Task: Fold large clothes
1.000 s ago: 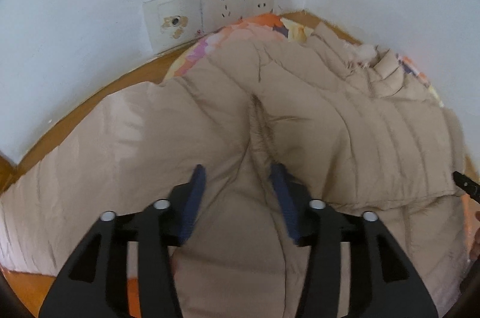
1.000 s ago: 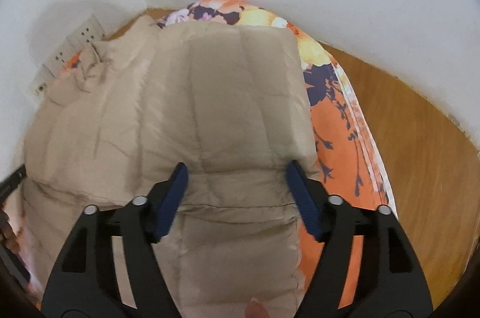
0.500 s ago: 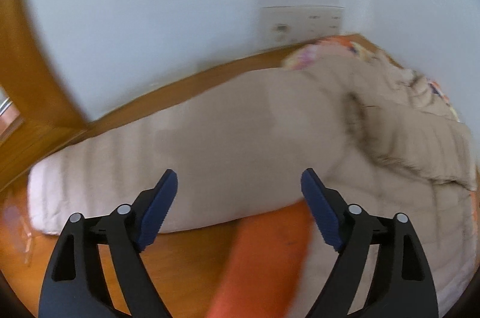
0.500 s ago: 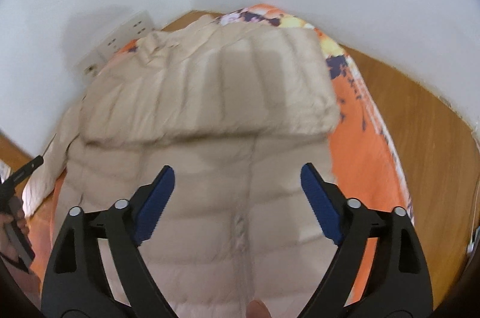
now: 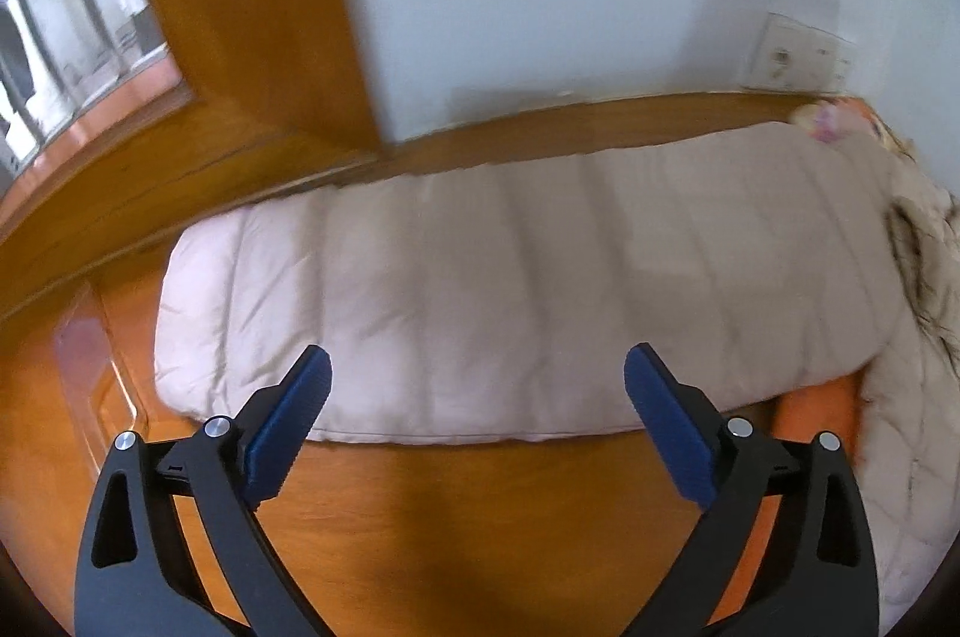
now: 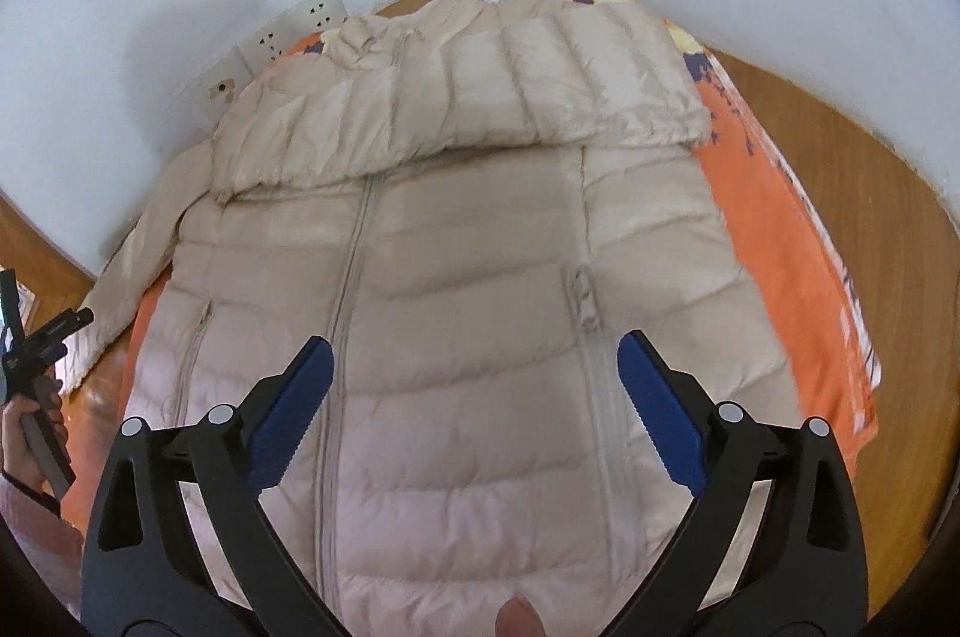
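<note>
The beige quilted down jacket (image 6: 456,277) lies front-up, zipped, on an orange floral cloth (image 6: 774,241) spread over the wooden floor (image 6: 870,169). One sleeve (image 6: 480,96) lies folded across the chest, well ahead of the right gripper's fingertips; the other sleeve (image 5: 480,289) lies stretched out sideways, directly ahead of the left gripper's fingertips and running past both.

The right gripper (image 6: 471,379) hangs over the lower body of the jacket, its jaws spread wide with nothing between the pads; they have just been opening. The left gripper (image 5: 477,391) is likewise spread wide and empty (jaws also just opening), with the near edge of the outstretched sleeve lying between and just beyond its blue pads (image 5: 288,427). No contact with the fabric is visible at either gripper.

Judgement: one sleeve fold is done and released; the second sleeve is in hand. The next move calls for the left gripper to descend and pinch the sleeve near its cuff end (image 5: 198,313), which lies ahead and left of the fingers, then carry it across the chest. Thick padding may resist a shallow pinch.
</note>
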{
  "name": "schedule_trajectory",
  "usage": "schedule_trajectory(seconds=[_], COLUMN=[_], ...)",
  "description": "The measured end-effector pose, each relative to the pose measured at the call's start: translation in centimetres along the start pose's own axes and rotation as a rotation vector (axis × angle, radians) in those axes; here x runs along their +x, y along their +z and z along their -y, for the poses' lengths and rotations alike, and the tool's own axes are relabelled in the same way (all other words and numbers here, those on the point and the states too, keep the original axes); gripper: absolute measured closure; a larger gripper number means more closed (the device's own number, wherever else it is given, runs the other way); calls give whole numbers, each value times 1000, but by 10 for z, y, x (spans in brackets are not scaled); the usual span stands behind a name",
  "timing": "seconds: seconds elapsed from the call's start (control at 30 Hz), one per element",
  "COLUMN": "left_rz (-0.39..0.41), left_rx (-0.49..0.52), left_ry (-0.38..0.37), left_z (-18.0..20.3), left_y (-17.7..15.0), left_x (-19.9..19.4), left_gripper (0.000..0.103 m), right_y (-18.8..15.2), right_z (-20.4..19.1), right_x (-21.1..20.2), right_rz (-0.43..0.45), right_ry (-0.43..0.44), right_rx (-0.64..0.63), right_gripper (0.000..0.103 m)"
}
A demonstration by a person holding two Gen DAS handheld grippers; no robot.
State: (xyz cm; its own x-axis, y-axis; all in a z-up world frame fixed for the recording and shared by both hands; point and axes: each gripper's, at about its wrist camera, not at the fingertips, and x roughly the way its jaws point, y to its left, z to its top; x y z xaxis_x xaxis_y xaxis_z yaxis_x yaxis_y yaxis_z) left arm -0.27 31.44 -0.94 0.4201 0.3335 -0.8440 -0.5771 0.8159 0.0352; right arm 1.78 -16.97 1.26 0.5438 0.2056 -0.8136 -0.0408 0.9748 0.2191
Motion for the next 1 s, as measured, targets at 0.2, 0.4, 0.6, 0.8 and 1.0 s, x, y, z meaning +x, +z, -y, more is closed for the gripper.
schedule_trajectory(seconds=[0.2,0.4,0.6,0.8,1.0], left_rz=[-47,-49,-28,-3,38], left_rx=[-55,-88,-65,-39,-1], left_ry=[-3,-20,-16,-8,-28], left_z=[-21,-27,-26,-23,-15], left_y=[0,0,-5,-17,-22], left_x=[25,39,41,34,27], left_gripper=[9,7,6,8,48], right_y=[-13,-19,-22,-23,-26], right_z=[-10,-13,-19,-22,-22], right_x=[-2,-4,-4,-4,-4], right_rz=[-13,-18,-24,-27,-29], right_ry=[-17,-36,-48,-53,-62], right_rx=[-7,-8,-18,-13,-13], right_gripper=[7,7,7,7,7])
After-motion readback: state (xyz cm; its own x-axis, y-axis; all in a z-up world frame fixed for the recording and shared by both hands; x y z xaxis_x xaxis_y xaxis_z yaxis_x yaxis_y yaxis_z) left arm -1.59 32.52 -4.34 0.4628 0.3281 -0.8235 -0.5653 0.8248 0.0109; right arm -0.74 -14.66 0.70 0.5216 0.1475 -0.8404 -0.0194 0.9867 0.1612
